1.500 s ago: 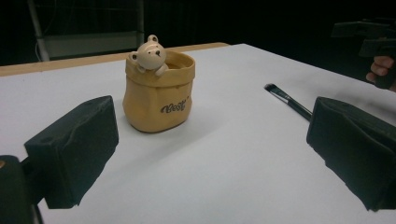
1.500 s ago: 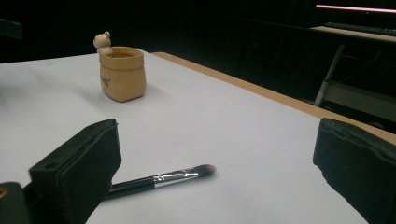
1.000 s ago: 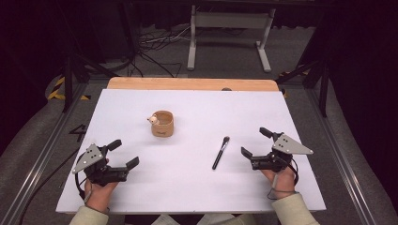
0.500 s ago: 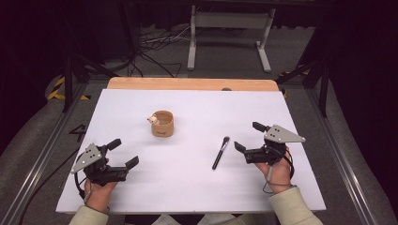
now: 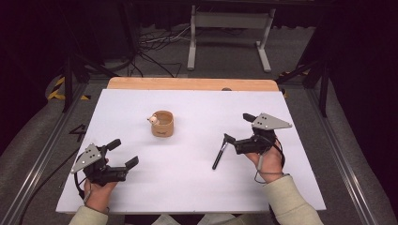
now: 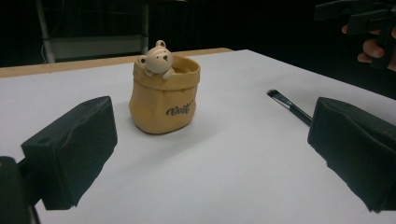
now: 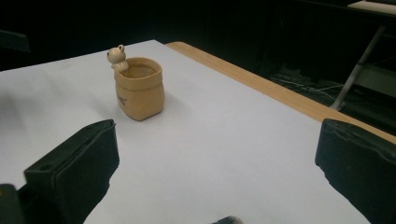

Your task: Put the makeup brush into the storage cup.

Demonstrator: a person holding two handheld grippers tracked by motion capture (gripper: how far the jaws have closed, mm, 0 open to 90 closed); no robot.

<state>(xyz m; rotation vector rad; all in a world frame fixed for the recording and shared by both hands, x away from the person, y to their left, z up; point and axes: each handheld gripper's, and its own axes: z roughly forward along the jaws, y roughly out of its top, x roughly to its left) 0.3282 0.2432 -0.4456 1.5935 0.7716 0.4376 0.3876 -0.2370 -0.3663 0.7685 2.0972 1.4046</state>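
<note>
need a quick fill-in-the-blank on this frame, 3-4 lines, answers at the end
1. The little bear figure sits at the rim of the tan ____.
2. Both the left gripper and the right gripper have their jaws ____.
3. The black brush lies flat on the white table, nearest the ____ gripper.
4. In the high view, the pot stands to the ____ of the brush.

Missing words: pot; open; right; left
</note>
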